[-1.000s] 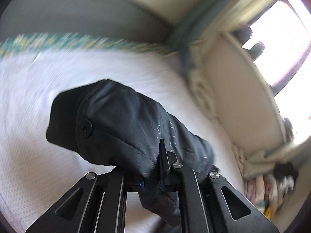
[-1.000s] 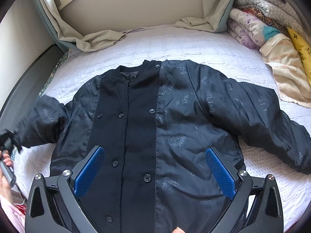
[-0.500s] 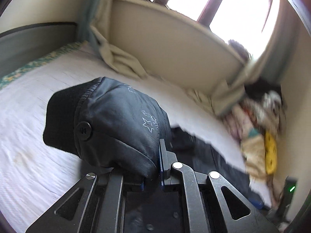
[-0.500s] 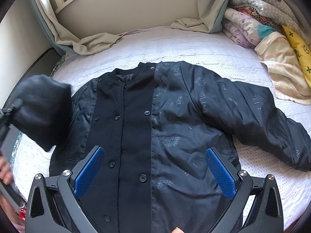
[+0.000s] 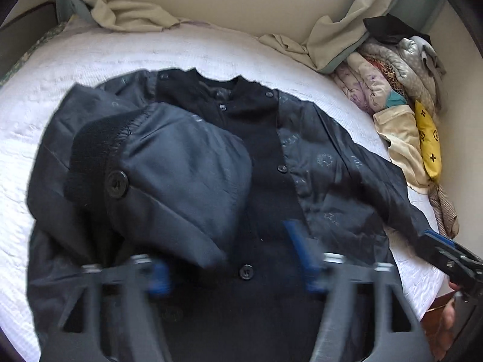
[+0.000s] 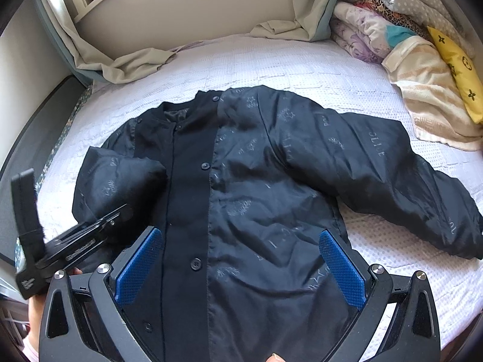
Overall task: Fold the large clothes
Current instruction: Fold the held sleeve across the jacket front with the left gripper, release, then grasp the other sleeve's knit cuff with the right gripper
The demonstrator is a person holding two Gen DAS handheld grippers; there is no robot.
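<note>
A black buttoned jacket lies front-up on the white bed cover, collar away from me. Its left sleeve is folded in over the jacket's left front, its ribbed cuff and button close to the camera. My left gripper is open, blurred, jaws wide, just below that sleeve; it also shows in the right wrist view. The right sleeve lies stretched out to the right. My right gripper is open and empty above the jacket's lower front; it also shows in the left wrist view.
A pile of folded blankets and clothes lies at the bed's far right, with a yellow cushion. A beige curtain drapes onto the bed's far edge under the window sill. A dark bed frame runs along the left.
My left gripper carried the left sleeve inward over the jacket front, then opened and let it go. The right gripper stayed open over the hem and drifted slightly.
</note>
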